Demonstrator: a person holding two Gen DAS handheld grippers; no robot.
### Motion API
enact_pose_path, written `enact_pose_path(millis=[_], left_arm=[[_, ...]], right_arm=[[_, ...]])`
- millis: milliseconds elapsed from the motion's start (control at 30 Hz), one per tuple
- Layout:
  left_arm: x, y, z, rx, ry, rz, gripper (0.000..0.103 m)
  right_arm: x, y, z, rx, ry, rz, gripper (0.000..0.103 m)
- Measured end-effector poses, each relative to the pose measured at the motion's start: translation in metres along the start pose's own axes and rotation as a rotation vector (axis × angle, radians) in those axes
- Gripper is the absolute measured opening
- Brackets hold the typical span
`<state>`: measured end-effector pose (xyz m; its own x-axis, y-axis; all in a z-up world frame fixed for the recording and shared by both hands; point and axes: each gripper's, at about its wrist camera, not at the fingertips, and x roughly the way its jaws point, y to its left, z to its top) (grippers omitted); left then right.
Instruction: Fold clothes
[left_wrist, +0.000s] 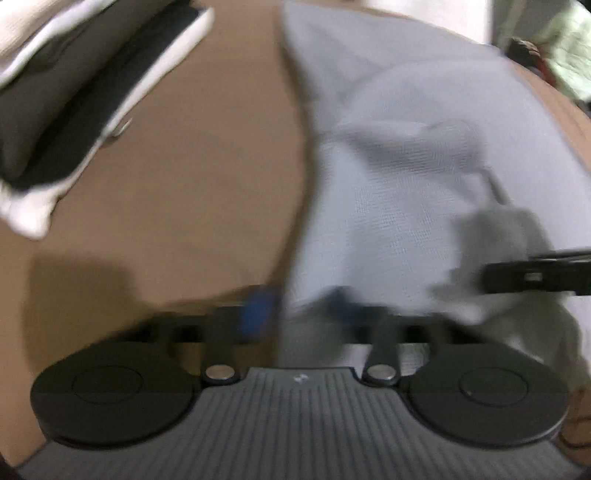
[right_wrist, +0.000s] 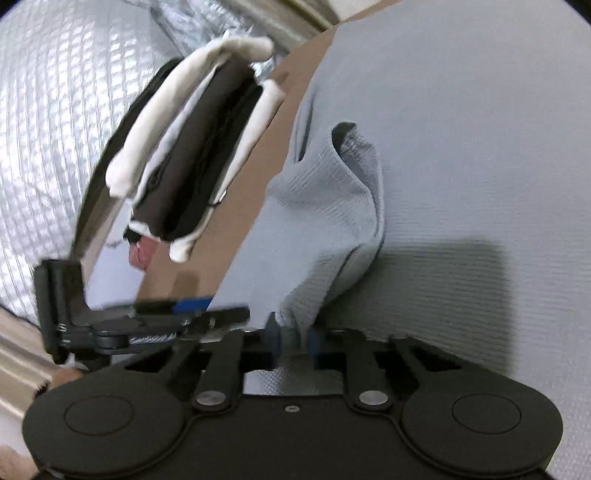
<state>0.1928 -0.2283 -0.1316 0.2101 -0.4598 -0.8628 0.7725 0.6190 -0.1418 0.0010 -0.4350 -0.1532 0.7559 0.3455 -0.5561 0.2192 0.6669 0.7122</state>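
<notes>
- Brown table (left_wrist: 192, 177): flat, matte top; takes up most of the left wrist view and shows as a narrow strip in the right wrist view.
- Silvery quilted sheet (right_wrist: 44, 129): fills the space beyond the table's edge in the right wrist view; ridged, reflective.
- Grey garment (right_wrist: 461, 166): textured knit, spread over one side of the table, its edge running along bare brown top. One fold is lifted into a raised ridge leading down to the right gripper.
- Black-and-white folded stack (right_wrist: 195, 155): lies on the table apart from the grey garment, with a strip of table between them. Something pink shows at its near end, too small to identify.
- Right gripper (right_wrist: 291, 336): blue-padded jaws pinched on the gathered edge of the grey garment.
- Left gripper (left_wrist: 295, 314): at the garment's edge, cloth between its blue pads; heavy blur, so I cannot tell whether the jaws are closed.
- Green cloth (left_wrist: 569, 48): far corner, off the table, blurred.
</notes>
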Motion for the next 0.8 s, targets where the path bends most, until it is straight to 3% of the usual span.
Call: enact_pose_path(millis=[67,133,200,233,267,333,367,433,467,500,567,667,700,800], left_arm=[[-0.009,0.008,0.0,-0.021,-0.026,0.023,0.006],[-0.02,0.022,-0.003,-0.058,-0.044,0.064,0.003],[-0.026,0.038,-0.007,-0.079,-0.041,0.176,0.0],[-0.025,0.045,-0.01,-0.075,-0.03,0.254,0.0],[-0.016,0.052,-0.011,-0.094,-0.002,0.267,0.0],[-0.003,0.06,-0.01,-0.131,0.03,0.236,0.0],[-0.004,0.057,-0.008,-0.129,0.018,0.213,0.0],[-0.008,0.052,-0.005,-0.126,-0.006,0.167,0.004],[-0.009,0.049,-0.004,-0.125,-0.018,0.144,0.008],[-0.011,0.047,-0.002,-0.123,-0.03,0.121,0.019],[-0.015,0.041,0.001,-0.12,-0.054,0.075,0.039],[-0.022,0.027,0.003,-0.082,-0.094,-0.001,0.044],[-0.024,0.02,0.006,-0.059,-0.101,-0.016,0.051],[-0.018,0.002,0.006,-0.009,-0.083,-0.054,0.057]], right_arm=[[0.001,0.008,0.005,-0.001,0.007,0.026,0.013],[-0.009,0.016,0.01,0.077,-0.022,0.173,0.012],[-0.007,0.025,0.009,0.122,0.003,0.266,0.012],[-0.002,0.028,0.006,0.114,0.037,0.253,0.012],[0.005,0.033,0.001,0.056,0.078,0.156,0.013],[0.021,0.04,-0.011,-0.098,0.153,-0.08,0.017],[0.023,0.04,-0.016,-0.149,0.16,-0.12,0.014],[0.015,0.037,-0.015,-0.127,0.148,-0.082,0.023],[0.011,0.035,-0.011,-0.093,0.15,-0.063,0.041],[0.003,0.035,-0.006,-0.091,0.13,-0.054,0.056],[-0.012,0.036,0.004,-0.121,0.073,-0.057,0.058],[-0.02,0.031,0.024,-0.143,-0.003,-0.102,0.058],[-0.018,0.026,0.032,-0.138,-0.018,-0.109,0.059],[0.006,0.014,0.054,-0.138,-0.028,-0.163,0.059]])
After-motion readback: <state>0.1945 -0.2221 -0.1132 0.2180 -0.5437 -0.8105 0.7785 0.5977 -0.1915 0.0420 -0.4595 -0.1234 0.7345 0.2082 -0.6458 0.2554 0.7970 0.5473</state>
